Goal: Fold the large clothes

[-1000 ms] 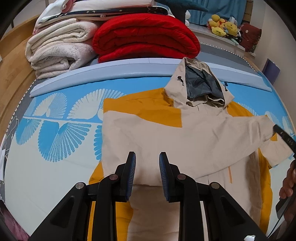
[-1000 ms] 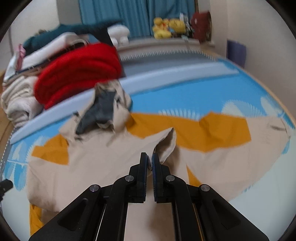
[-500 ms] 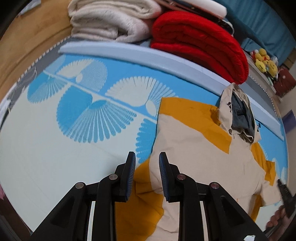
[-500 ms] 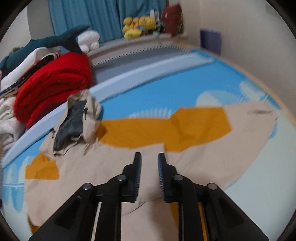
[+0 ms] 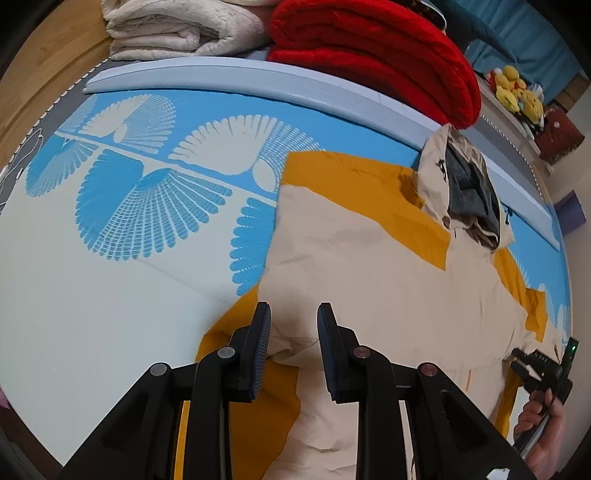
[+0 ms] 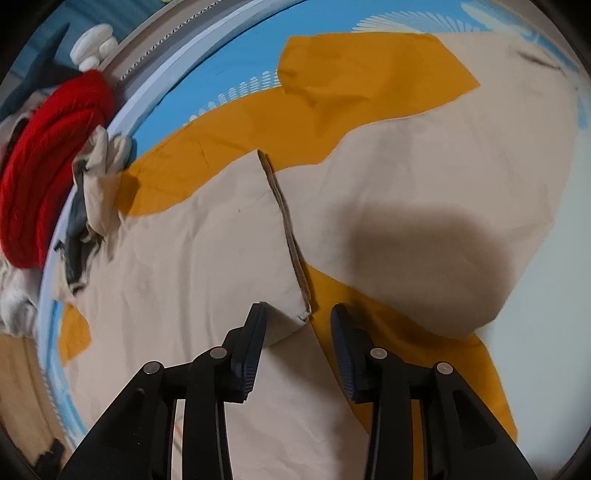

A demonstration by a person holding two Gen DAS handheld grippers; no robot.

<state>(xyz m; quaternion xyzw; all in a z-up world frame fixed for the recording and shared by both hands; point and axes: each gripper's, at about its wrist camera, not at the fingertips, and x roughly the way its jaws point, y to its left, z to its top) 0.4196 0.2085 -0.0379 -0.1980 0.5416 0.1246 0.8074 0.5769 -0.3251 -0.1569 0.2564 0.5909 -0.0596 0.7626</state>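
A beige and orange hooded jacket (image 5: pixel 369 266) lies spread on the blue patterned bed cover (image 5: pixel 110 258). Its left sleeve is folded across the body and its hood (image 5: pixel 461 188) points toward the blankets. My left gripper (image 5: pixel 293 332) is open and empty, low over the jacket's left side. My right gripper (image 6: pixel 298 332) is open over the folded sleeve's cuff (image 6: pixel 295 295), with the cuff's corner between the fingers. The jacket (image 6: pixel 184 258) fills the right wrist view, its right sleeve (image 6: pixel 443 166) stretched out. The right gripper and hand also show in the left wrist view (image 5: pixel 543 369).
A folded red blanket (image 5: pixel 373 55) and cream blankets (image 5: pixel 184 26) are stacked behind a pale blue bolster (image 5: pixel 258 77). Yellow plush toys (image 5: pixel 517 92) sit at the far right. A wooden floor (image 5: pixel 37 66) borders the bed on the left.
My right gripper opened, let go of the sleeve cuff it carried across, and dropped low over it. My left gripper swung left and then back down onto the jacket's left side.
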